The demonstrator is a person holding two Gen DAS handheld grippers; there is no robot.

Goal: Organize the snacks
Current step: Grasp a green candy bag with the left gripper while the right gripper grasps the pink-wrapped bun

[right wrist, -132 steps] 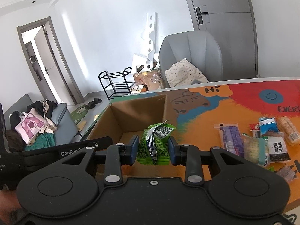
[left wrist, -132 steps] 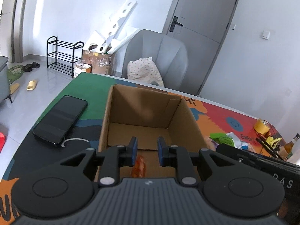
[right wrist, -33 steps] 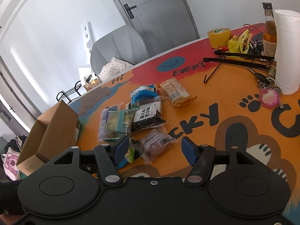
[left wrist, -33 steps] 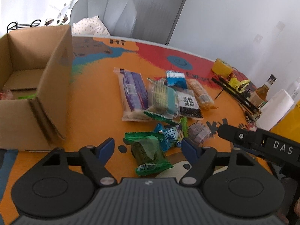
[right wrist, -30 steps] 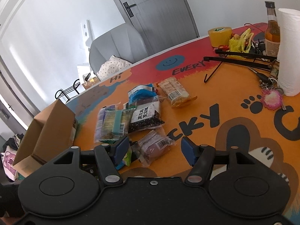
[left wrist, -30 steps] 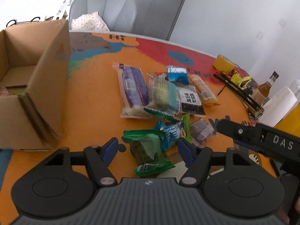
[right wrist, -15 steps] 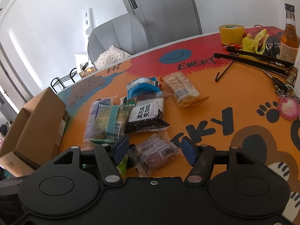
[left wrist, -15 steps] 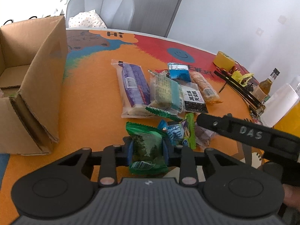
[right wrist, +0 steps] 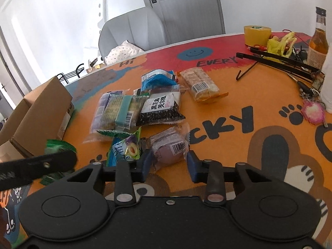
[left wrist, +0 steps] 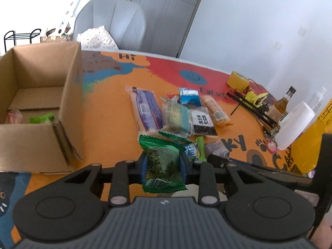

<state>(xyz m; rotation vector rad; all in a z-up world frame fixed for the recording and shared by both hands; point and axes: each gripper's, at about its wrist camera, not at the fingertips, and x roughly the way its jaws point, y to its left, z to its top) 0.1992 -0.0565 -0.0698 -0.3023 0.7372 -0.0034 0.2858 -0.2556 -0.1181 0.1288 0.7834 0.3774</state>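
Note:
My left gripper (left wrist: 162, 167) is shut on a green snack packet (left wrist: 161, 161) and holds it just above the orange table mat. The open cardboard box (left wrist: 68, 103) stands to its left with a green packet (left wrist: 41, 117) and a pink one inside. My right gripper (right wrist: 168, 164) is open, its jaws on either side of a clear-wrapped purple snack (right wrist: 170, 147) that lies on the mat. A pile of snacks lies beyond: a purple packet (left wrist: 148, 109), a teal-banded one (right wrist: 120, 112), a black-and-white one (right wrist: 160, 109), a blue one (right wrist: 156, 79) and a biscuit pack (right wrist: 200, 86).
A small blue-green packet (right wrist: 122, 148) lies left of the purple snack. At the table's right stand a tape roll (right wrist: 257, 35), a glass bottle (right wrist: 318, 43), black rods (right wrist: 280, 62), a pink keychain (right wrist: 312, 112) and a white roll (left wrist: 294, 128). A grey chair (left wrist: 112, 25) stands behind the table.
My left gripper has closed on the green packet and lifted it slightly. My right gripper has moved down to the purple snack and narrowed a little around it.

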